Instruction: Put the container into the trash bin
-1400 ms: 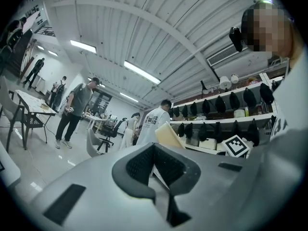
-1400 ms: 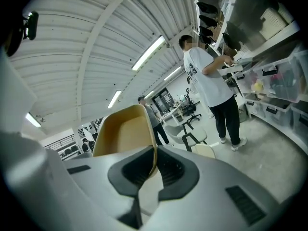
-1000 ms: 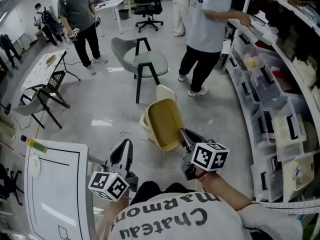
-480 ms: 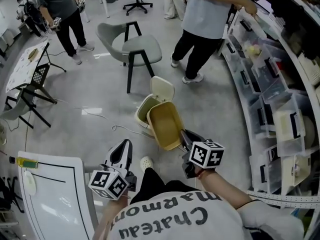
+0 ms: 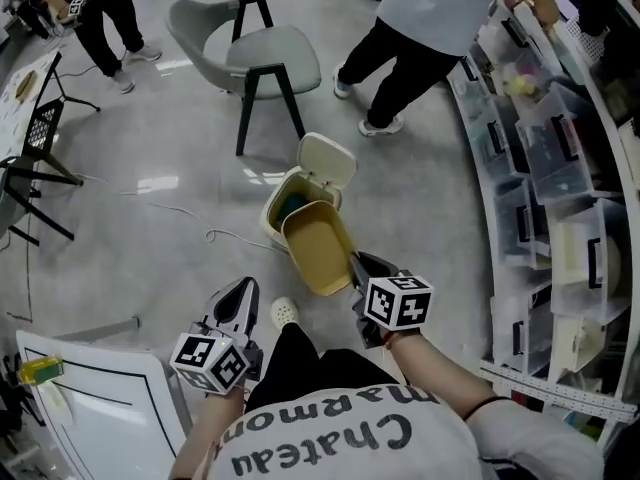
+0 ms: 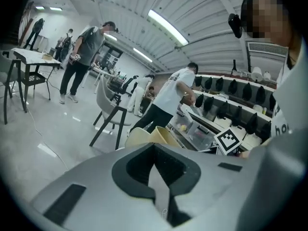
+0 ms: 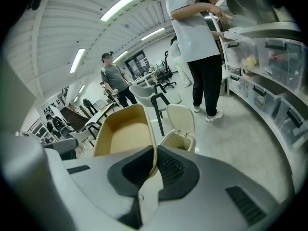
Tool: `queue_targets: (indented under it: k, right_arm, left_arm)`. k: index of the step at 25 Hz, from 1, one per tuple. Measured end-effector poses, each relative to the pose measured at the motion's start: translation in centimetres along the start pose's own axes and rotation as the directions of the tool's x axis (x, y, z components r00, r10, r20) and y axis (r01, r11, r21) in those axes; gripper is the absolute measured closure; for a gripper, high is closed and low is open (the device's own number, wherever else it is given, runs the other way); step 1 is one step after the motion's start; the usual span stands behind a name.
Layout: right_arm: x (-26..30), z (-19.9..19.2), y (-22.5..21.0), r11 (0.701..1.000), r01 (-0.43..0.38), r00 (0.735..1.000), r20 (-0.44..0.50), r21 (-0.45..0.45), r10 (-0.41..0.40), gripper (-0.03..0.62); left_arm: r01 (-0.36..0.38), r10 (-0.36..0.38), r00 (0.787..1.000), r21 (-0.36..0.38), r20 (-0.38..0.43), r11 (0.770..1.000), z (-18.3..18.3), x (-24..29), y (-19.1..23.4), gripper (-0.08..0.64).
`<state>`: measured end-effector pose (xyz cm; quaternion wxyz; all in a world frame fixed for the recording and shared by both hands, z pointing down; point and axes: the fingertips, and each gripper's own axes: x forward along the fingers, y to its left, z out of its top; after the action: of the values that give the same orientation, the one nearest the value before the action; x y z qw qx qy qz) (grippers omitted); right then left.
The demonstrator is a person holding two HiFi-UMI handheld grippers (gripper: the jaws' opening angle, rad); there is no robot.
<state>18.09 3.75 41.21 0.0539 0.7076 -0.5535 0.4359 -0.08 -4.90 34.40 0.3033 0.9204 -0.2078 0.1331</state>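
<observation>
A tan rectangular container [image 5: 316, 246] hangs in the air, my right gripper [image 5: 354, 271] shut on its near rim. It is empty inside in the right gripper view, container [image 7: 126, 131]. Just beyond and partly under it stands a cream trash bin [image 5: 281, 196] on the floor, its lid [image 5: 328, 160] tipped open; the same bin [image 7: 177, 140] and lid [image 7: 180, 118] show past the jaws. My left gripper [image 5: 234, 303] is held low at the left, shut with nothing in it, and apart from the container.
A grey chair [image 5: 254, 53] stands beyond the bin. A person in dark trousers [image 5: 400, 53] stands at the shelving with clear plastic drawers [image 5: 545, 168] along the right. A white table [image 5: 95, 408] is at lower left. A cable [image 5: 190, 218] lies on the floor.
I have walked closer to the bin; the container, still in my right gripper, now hangs over the bin's near edge. The left gripper stays low and shut.
</observation>
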Motion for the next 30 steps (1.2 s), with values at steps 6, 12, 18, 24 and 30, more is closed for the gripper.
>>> queue_targets:
  k: [6,12,18,24,30]
  right_arm:
    - [4.7,-1.9,-2.3,0.993,0.078,0.993,-0.099,0.084,-0.069,0.552]
    - [7.5,-3.4,-3.1,0.989,0.109,0.982,-0.166,0.103,-0.091,0.552]
    - [11.2,-5.1,-4.0,0.983,0.158,0.960,-0.247,0.096,-0.130,0.552]
    - [13.6,-6.4,-6.1,0.972,0.235,0.926,-0.309,0.026,-0.216,0.552]
    - [15.2,-8.5,-8.8,0.950,0.311,0.881,-0.378,0.010,-0.285,0.552]
  left_arm:
    - [0.007,-0.010,0.995,-0.027,-0.097,1.000,-1.7,2.7,3.7,0.538]
    - [0.051,-0.056,0.982,-0.036,-0.179,0.998,-3.5,5.3,5.1,0.538]
    - [0.072,-0.086,0.976,-0.075,-0.200,0.995,-3.5,6.7,7.7,0.538]
    - [0.060,-0.074,0.978,-0.077,-0.197,0.995,-3.2,7.0,10.5,0.538]
    - [0.034,-0.054,0.980,-0.105,-0.191,0.994,-3.7,7.4,12.0,0.538]
